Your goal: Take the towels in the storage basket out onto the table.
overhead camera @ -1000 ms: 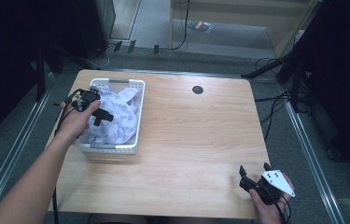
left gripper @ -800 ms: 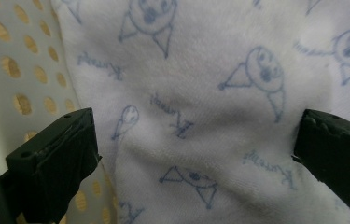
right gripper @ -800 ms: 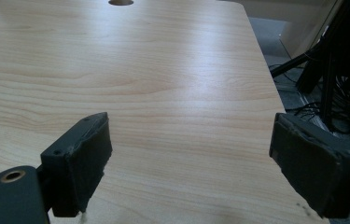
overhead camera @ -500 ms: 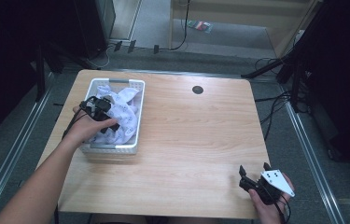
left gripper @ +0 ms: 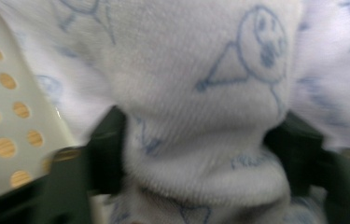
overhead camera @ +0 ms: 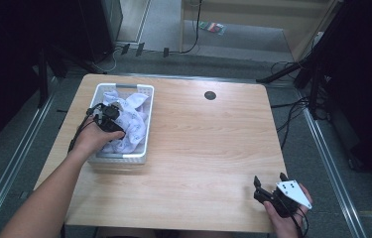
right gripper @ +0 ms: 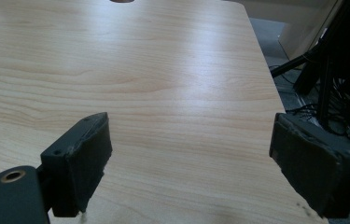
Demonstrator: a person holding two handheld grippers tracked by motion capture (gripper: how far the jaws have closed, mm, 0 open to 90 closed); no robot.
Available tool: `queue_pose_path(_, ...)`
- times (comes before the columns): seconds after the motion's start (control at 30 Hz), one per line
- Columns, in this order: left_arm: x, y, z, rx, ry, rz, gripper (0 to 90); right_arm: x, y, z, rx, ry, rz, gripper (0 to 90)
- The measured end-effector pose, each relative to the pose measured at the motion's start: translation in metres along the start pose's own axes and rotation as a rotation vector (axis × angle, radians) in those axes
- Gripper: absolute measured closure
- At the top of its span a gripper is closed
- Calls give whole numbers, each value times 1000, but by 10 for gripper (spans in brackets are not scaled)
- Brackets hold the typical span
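From the high view my left gripper (overhead camera: 110,119) is down in the basket (overhead camera: 144,130) on the white cloth (overhead camera: 133,119), my right gripper (overhead camera: 272,191) idle and wide over the table (overhead camera: 203,144); in the left gripper view its jaws have just been closing and pinch a soft, light fold of the cloth (left gripper: 200,121), which I judge will drape and stretch, so gripping a bunched ridge suits; in the right gripper view the jaws stand wide over bare wood.

Your left gripper (left gripper: 196,186): black, as is right gripper (right gripper: 189,161), which carries grey plate with dark dots. Cloth (left gripper: 200,93), frame centre: white knit, pale-blue stick-figure doodles. Basket (left gripper: 9,112), left edge: off-white, round perforations showing wood tone. Table (overhead camera: 208,144): light wood grain; one dark round spot, upper centre.
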State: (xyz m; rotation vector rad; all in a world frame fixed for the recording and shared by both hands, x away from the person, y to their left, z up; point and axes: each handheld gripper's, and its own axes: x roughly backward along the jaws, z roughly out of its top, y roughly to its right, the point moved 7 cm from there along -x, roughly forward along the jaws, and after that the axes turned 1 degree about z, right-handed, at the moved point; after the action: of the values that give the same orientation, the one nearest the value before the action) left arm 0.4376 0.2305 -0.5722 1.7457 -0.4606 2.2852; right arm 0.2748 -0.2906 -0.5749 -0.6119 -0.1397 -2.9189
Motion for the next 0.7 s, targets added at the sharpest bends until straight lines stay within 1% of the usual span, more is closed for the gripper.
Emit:
queue_pose_path(0.03, 1, 2, 0, 4, -4, 0, 432, 0, 0, 0, 2, 0, 0, 130)
queue_pose_path(0.1, 2, 4, 0, 0, -9, 13, 488, 0, 0, 0, 3, 0, -1, 130)
queue_pose_path(0.17, 3, 5, 1, -10, -13, 28, 528, 0, 0, 0, 3, 0, -1, 130)
queue_pose_path(0.2, 3, 7, 1, -11, -20, 29, 543, 0, 0, 0, 2, 0, 0, 130)
queue_pose_path(0.33, 5, 6, 2, -17, -9, 48, 598, 0, 0, 0, 0, 0, 1, 130)
queue_pose_path(0.43, 8, 5, 2, -1, -4, 32, 611, 0, 0, 0, -2, 0, 2, 130)
queue_pose_path(0.47, 10, 5, 2, 7, -8, 17, 614, 0, 0, 0, -2, 0, 1, 130)
queue_pose_path(0.5, 12, 3, 2, 7, -4, 13, 614, 0, 0, 0, -1, 0, 2, 130)
queue_pose_path(0.53, 15, 2, 2, 17, 8, 7, 615, 0, 0, 0, -1, 1, 2, 130)
queue_pose_path(0.57, 18, 1, 3, 24, 19, 6, 615, 0, 0, 0, -1, 1, 2, 130)
queue_pose_path(0.63, 25, -1, 3, 21, 22, -5, 616, 0, 0, 0, 0, 1, 2, 129)
queue_pose_path(0.67, 27, -1, 3, 21, 33, -2, 616, 0, 0, 0, 1, 2, 1, 130)
queue_pose_path(0.7, 32, -2, 4, 26, 35, -13, 616, 0, 0, 0, 1, 1, 1, 130)
